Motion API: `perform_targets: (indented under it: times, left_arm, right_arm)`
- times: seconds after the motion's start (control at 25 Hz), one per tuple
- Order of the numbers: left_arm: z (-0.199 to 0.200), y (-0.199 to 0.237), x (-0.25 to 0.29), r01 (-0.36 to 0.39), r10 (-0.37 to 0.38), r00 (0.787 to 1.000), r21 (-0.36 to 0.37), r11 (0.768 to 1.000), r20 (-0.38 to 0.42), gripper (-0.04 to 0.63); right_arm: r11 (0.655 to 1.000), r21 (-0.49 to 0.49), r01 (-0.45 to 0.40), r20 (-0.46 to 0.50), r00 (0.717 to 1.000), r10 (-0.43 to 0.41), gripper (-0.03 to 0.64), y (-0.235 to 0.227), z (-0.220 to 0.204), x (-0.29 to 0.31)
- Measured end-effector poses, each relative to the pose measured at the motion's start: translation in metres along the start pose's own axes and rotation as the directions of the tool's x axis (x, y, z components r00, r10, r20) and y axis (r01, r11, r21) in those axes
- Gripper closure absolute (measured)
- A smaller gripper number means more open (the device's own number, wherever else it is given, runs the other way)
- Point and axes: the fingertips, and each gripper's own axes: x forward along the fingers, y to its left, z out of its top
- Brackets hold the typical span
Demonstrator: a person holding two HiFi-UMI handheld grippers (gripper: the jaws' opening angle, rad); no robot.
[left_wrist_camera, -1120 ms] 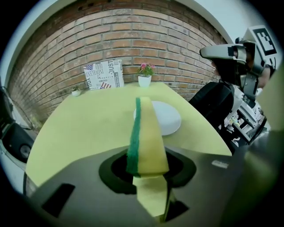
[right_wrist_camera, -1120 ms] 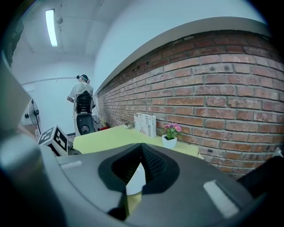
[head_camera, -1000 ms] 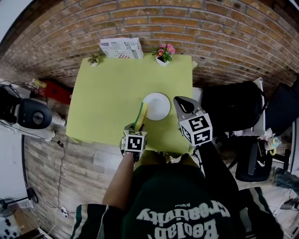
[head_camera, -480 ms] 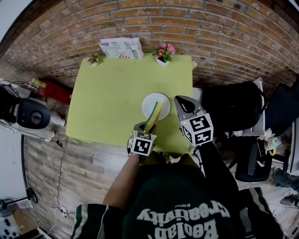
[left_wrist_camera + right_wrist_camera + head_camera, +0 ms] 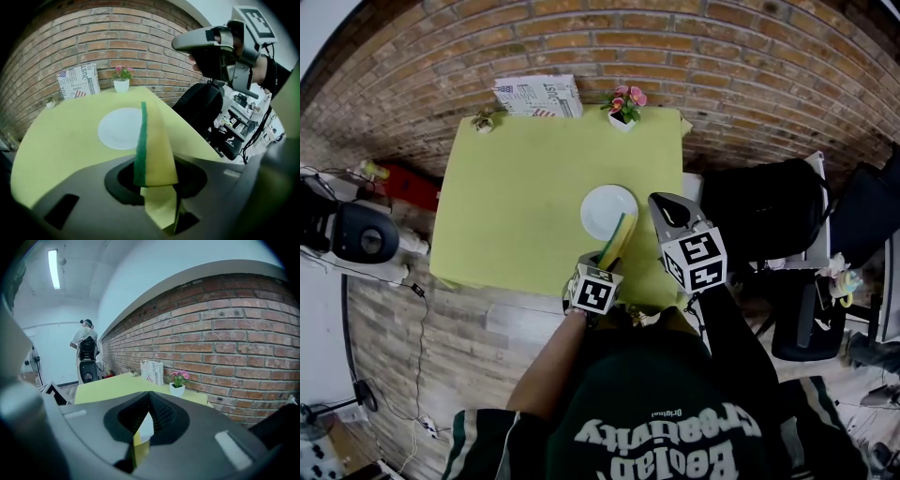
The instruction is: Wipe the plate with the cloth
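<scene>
One long brick wall [image 5: 675, 56] fills the far side, and against it stands a yellow-green table [image 5: 516, 187] on a wooden floor [image 5: 478, 328]. A black seat [image 5: 759, 216] sits just off the table's right edge. On the table, toward its near right part, lies a round white plate [image 5: 602, 208], bare and flat. The cloth [image 5: 617, 241], yellow with a green strip down one edge, is clamped in the left gripper [image 5: 607, 261], whose jaws are pressed onto its lower end; it stands up and slants forward, so that in the head view its far tip overlaps the plate's near right rim. Whether it touches the plate cannot be told. In the left gripper view the cloth [image 5: 150, 154] rises in front of the right side of the plate [image 5: 119, 129], green edge to the left. The right gripper [image 5: 662, 202] hovers just right of the plate above the table's right edge, its jaws drawn close together with only a thin slit between them and nothing held; a sliver of white plate [image 5: 145, 425] shows through that slit. At the back edge stand a printed box [image 5: 539, 96], a small white pot of pink flowers [image 5: 623, 105] and a tiny plant [image 5: 483, 122].
</scene>
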Motion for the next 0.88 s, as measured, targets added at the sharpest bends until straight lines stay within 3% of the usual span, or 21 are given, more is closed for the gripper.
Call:
perform_targets:
  times: [0.48,0.76,0.88]
  left_arm:
    - [-0.011,0.030,-0.012,-0.070,0.071,0.997,-0.067,0.995,0.004,0.465]
    - [-0.024,0.069,-0.033,-0.167,0.170,0.985,-0.176,0.970,-0.001,0.463]
    - [-0.025,0.078,-0.040,-0.189,0.192,0.981,-0.191,0.963,0.000,0.463]
  right_arm:
    - [1.000,-0.002,-0.021,-0.007,1.000,0.021,0.603,0.004,-0.003,-0.001]
    - [0.999,-0.011,-0.044,-0.001,0.999,0.044,0.603,0.010,0.000,0.002]
    - [0.999,-0.015,-0.051,0.000,0.999,0.051,0.603,0.013,0.002,0.003]
